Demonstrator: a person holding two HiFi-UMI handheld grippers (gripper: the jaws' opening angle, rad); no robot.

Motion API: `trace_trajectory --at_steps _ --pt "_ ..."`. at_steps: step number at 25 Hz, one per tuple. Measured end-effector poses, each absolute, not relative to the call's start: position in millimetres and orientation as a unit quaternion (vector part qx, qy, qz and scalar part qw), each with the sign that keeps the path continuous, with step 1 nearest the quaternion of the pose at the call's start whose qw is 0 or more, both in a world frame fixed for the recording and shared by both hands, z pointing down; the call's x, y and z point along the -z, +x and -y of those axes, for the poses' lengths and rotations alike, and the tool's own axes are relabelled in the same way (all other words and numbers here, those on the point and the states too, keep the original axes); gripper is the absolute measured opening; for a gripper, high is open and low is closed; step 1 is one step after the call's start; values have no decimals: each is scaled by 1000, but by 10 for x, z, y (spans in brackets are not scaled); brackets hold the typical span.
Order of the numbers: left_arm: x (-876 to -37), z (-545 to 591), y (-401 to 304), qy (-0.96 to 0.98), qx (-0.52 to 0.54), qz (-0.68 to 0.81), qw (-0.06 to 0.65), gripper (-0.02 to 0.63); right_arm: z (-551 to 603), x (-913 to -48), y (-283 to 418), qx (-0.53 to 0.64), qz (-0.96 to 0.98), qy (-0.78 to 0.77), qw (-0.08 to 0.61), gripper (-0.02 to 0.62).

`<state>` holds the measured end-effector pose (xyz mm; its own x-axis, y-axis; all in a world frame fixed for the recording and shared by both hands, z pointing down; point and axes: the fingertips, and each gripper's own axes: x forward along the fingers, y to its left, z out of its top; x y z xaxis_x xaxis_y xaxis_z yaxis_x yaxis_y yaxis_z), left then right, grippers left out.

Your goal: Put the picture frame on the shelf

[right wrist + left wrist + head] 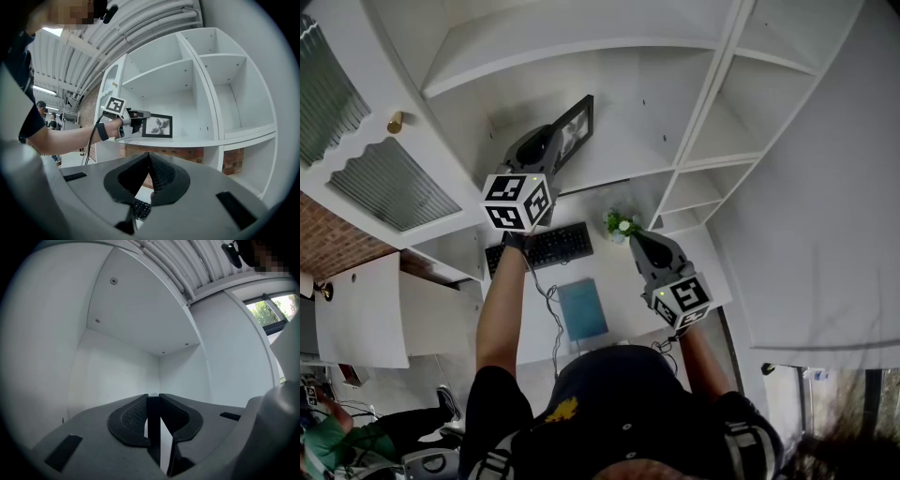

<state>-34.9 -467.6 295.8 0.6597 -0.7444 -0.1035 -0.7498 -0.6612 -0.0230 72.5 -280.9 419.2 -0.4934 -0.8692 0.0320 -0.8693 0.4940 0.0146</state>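
**Left gripper**: jaws clamped on the thin edge of the frame, pointing into a white shelf bay. The frame stands upright, long axis along the shelf, near its left end. Its lower edge is at or just above the board; contact cannot be told.

**Right gripper**: jaws together, empty, over the desk, well apart from the frame, so the left hand is nearer.

**Writing:** none legible; only square markers on the cubes
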Motion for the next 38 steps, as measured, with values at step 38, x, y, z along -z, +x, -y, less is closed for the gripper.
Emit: trace_trajectory --at_steps 38 --pt "-3067 4654 -356 -909 -44 -412 41 80 2778 -4197 727 -3 867 498 17 6"
